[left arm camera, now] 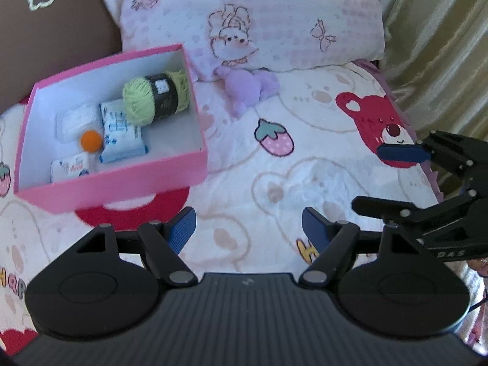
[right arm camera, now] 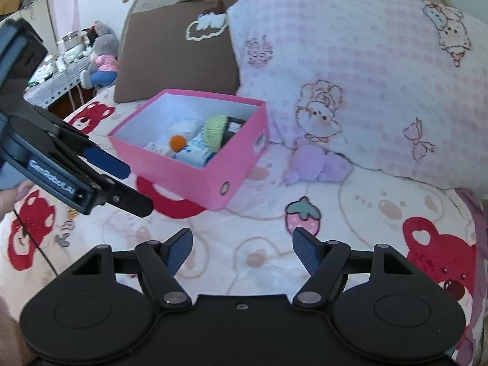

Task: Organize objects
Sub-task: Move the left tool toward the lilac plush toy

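Note:
A pink box (left arm camera: pixel 128 184) (right arm camera: pixel 213 180) sits on the bed, holding a green yarn ball (left arm camera: pixel 143 99) (right arm camera: pixel 215 131), an orange ball (left arm camera: pixel 91 141) (right arm camera: pixel 179 142), and white and blue packets (left arm camera: pixel 120 135) (right arm camera: pixel 195 152). A purple plush toy (left arm camera: pixel 247 87) (right arm camera: pixel 317 164) lies on the sheet against the pink pillow, right of the box. My left gripper (left arm camera: pixel 248 228) (right arm camera: pixel 131 183) hovers open over the sheet, nearer than the box. My right gripper (right arm camera: pixel 242 251) (left arm camera: pixel 369 177) is open too, with nothing between its fingers.
A pink patterned pillow (left arm camera: pixel 259 15) (right arm camera: pixel 366 76) and a brown pillow (left arm camera: pixel 45 30) (right arm camera: pixel 170 55) lean at the head of the bed. A gold curtain (left arm camera: pixel 442 45) hangs to the right. A bedside table (right arm camera: pixel 58 70) with a grey plush stands far left.

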A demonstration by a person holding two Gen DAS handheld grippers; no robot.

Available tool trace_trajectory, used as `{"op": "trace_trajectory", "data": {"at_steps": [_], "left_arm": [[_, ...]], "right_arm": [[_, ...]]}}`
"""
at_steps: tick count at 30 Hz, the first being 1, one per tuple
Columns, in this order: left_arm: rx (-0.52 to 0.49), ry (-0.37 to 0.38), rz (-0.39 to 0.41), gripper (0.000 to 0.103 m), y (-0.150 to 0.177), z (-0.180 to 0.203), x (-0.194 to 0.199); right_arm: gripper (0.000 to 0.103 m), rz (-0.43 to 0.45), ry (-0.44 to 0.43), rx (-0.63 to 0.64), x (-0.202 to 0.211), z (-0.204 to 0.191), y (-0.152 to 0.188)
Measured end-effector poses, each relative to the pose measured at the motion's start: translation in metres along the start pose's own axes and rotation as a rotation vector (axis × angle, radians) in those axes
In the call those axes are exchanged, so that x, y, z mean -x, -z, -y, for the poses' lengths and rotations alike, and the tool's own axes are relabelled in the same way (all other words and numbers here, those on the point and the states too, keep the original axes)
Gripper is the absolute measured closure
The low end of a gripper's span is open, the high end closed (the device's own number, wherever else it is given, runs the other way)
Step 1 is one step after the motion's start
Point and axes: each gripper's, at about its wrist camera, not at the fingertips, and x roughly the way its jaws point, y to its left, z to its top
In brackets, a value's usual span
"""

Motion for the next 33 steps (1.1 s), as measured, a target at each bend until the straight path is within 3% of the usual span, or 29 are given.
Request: {"op": "trace_trajectory", "data": {"at_steps": [9, 22, 26, 29, 33], "left_arm": [[-0.01, -0.04, 0.01, 0.027, -0.038, 0.018, -0.034], [-0.019, -0.091, 0.139, 0.027, -0.103, 0.015, -0.076], [-0.019, -0.042, 0.146, 0.027, -0.126, 0.019, -0.094], [-0.001, -0.017, 0.131, 0.027, -0.139, 0.019, -0.109], [0.031, -0.012, 0.144, 0.027, -0.15, 0.017, -0.129]], "right_arm": [[0.026, 0.051, 0.025, -0.001, -0.034, 0.038, 0.003], [0.024, 0.125, 0.097, 0.081, -0.08, 0.059, -0.017], [0.011, 0.159, 0.104, 0.106, -0.095, 0.063, -0.028], [0.01, 0.161, 0.15, 0.129, -0.108, 0.064, -0.038], [0.01, 0.182, 0.135, 0.125, -0.128, 0.075, -0.045]]}}
